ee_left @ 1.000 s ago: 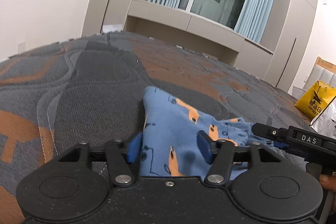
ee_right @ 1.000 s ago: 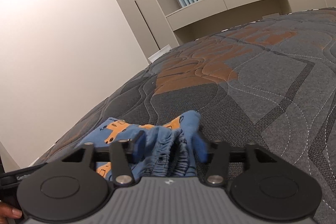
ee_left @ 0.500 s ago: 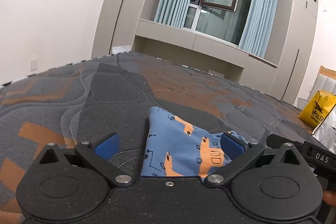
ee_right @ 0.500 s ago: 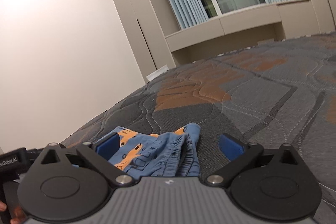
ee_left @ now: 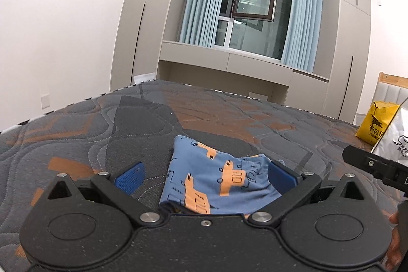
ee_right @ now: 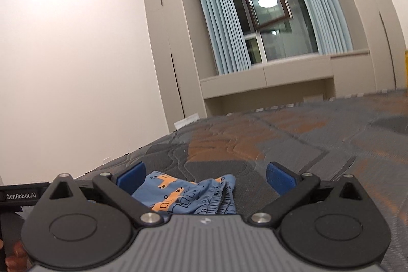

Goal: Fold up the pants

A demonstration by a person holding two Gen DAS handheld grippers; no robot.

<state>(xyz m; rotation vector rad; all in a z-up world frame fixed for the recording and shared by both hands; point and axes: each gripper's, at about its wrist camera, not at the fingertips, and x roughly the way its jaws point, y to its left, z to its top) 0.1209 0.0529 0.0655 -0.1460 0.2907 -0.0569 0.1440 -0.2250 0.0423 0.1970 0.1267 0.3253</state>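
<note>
The blue pants (ee_left: 214, 182) with orange vehicle prints lie folded into a small bundle on the grey and orange mattress (ee_left: 102, 134). My left gripper (ee_left: 204, 177) is open, its blue pads wide apart above the bundle's near edge, holding nothing. In the right wrist view the pants (ee_right: 188, 193) show their gathered waistband toward the right. My right gripper (ee_right: 205, 175) is open and empty just above them. The right gripper's body also shows at the right edge of the left wrist view (ee_left: 374, 165).
The mattress stretches ahead to a far edge (ee_left: 229, 93) before a window bench and cupboards. A yellow bag (ee_left: 377, 121) and a white bag (ee_left: 395, 139) stand at the right. A wall (ee_right: 76, 68) lies to the left.
Both grippers have opened and let go of the pants, then lifted and tilted up. The pants now lie on the mattress.
</note>
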